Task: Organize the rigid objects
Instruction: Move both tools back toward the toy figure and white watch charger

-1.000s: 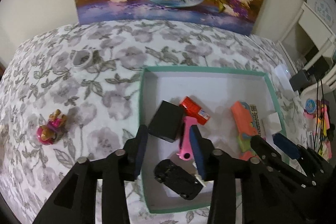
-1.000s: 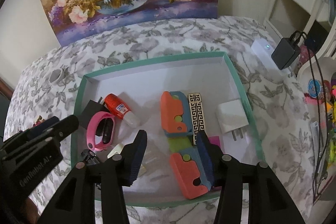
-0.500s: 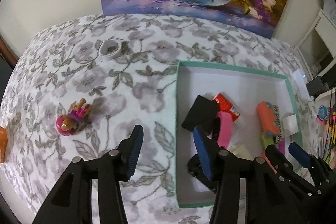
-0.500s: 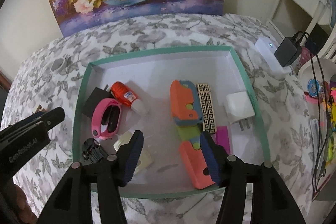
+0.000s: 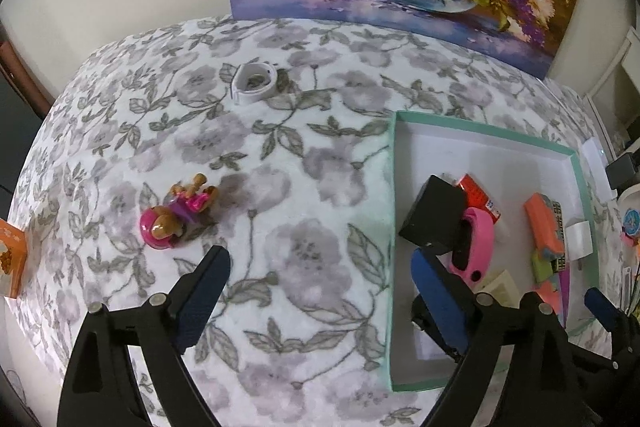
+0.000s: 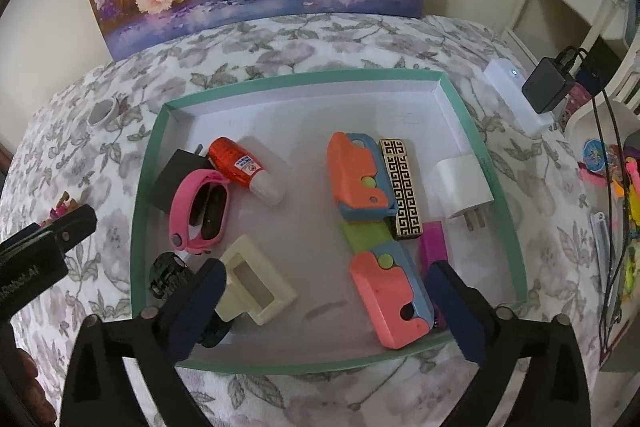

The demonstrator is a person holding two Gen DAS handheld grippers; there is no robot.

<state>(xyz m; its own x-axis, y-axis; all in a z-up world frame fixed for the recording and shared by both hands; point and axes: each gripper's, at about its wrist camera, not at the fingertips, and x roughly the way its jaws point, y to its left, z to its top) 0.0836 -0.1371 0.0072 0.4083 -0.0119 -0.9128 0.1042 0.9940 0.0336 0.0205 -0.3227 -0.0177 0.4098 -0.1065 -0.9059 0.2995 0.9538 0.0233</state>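
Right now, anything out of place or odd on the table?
Three things lie outside the green-rimmed box on the flowered cloth: a pink toy figure on its side, a white tape roll farther back, and an orange box at the table's left edge. Nothing looks spilled or broken.

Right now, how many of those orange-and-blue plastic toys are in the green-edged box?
2. One orange-and-blue toy lies mid-box beside the black-and-cream patterned bar; the other lies by the box's near rim. None seems hidden.
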